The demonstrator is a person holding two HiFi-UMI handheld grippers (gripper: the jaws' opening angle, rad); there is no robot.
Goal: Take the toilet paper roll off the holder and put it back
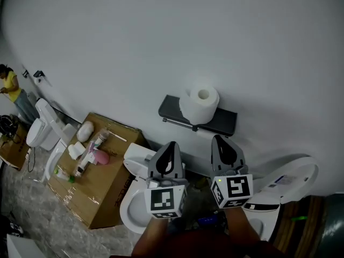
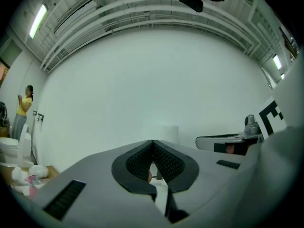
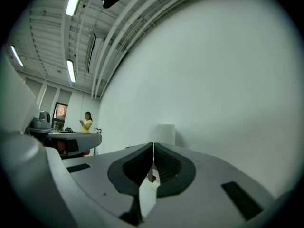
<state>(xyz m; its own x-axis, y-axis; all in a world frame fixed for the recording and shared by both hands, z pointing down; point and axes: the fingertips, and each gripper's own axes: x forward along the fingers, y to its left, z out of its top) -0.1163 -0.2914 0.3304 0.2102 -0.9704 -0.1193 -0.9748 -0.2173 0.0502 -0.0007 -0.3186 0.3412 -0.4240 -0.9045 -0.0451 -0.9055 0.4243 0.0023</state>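
Observation:
A white toilet paper roll (image 1: 199,104) stands upright on the dark shelf of the wall holder (image 1: 228,122). Below and in front of it, my left gripper (image 1: 171,144) and right gripper (image 1: 220,138) point at the wall side by side, both apart from the roll. Each has its jaws shut with nothing between them. The left gripper view shows the roll (image 2: 167,131) faintly, just past the closed tips of the left gripper (image 2: 152,141). In the right gripper view the roll (image 3: 165,133) stands just beyond the right gripper's (image 3: 153,144) closed tips, with the left gripper (image 3: 66,139) off to the side.
A cardboard box (image 1: 102,190) bearing toiletries sits on the floor at the left. White toilets (image 1: 134,198) (image 1: 282,184) stand below the grippers and another (image 1: 43,130) further left. A person in yellow (image 1: 12,90) stands far left by the wall.

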